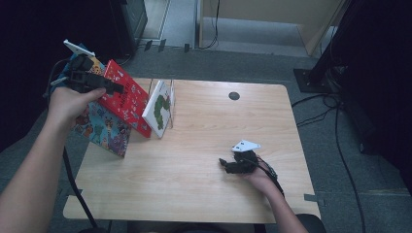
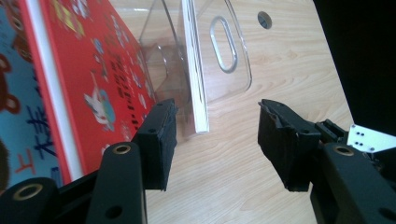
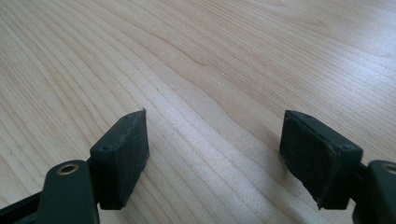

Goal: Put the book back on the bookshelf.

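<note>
Three picture books stand at the table's left. A blue one (image 1: 102,128) leans outermost, a red one (image 1: 124,97) rests against it, and a white one with a green caterpillar (image 1: 160,108) sits in a clear acrylic stand (image 2: 229,46). My left gripper (image 1: 112,89) hovers over the red book's top edge. In the left gripper view that gripper (image 2: 215,135) is open, with the red book (image 2: 93,70) beside its left jaw and the white book's edge (image 2: 196,70) ahead. My right gripper (image 1: 224,164) lies low on the table at the front right, and in its own view it (image 3: 215,149) is open over bare wood.
The wooden table (image 1: 194,184) has a round cable hole (image 1: 234,95) near its back edge. Black stands and cables (image 1: 335,121) lie on the floor to the right. The blue book overhangs the table's left edge.
</note>
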A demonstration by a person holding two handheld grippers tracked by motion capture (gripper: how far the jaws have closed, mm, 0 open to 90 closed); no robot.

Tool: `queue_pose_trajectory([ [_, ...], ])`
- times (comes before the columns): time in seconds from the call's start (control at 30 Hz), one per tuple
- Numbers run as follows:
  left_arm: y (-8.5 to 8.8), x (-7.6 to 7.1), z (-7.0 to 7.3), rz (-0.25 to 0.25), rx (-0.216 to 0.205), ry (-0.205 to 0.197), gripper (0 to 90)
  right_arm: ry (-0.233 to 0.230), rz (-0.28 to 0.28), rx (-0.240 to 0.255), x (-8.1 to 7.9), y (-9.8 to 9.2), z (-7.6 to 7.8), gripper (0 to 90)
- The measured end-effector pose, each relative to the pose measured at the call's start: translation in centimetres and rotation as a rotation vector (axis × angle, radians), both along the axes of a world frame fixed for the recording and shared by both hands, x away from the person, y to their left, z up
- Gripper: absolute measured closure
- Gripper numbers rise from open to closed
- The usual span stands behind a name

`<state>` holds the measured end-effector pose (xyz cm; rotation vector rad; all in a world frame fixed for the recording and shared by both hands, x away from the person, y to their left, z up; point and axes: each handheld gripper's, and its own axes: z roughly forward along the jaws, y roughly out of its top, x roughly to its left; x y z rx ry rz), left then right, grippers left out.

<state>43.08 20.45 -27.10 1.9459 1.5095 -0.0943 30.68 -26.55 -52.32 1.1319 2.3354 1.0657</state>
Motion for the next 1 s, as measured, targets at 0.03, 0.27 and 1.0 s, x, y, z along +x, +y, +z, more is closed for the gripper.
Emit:
queue_pose_trajectory([
  [0.03, -0.1, -0.1, -0.3, -0.002, 0.001, 0.005, 47.0, 0.0, 0.0, 0.001, 0.0, 0.0, 0.0, 23.9],
  [0.27, -0.7, -1.2, -1.9, -0.034, -0.007, 0.004, 45.9, 0.0, 0.0, 0.0, 0.0, 0.0, 0.0, 23.8],
  [1.0, -3.0, -4.4, -8.3, -0.097, -0.013, 0.021, 44.9, -0.001, 0.0, 0.0, 0.0, 0.0, 0.0, 23.8],
])
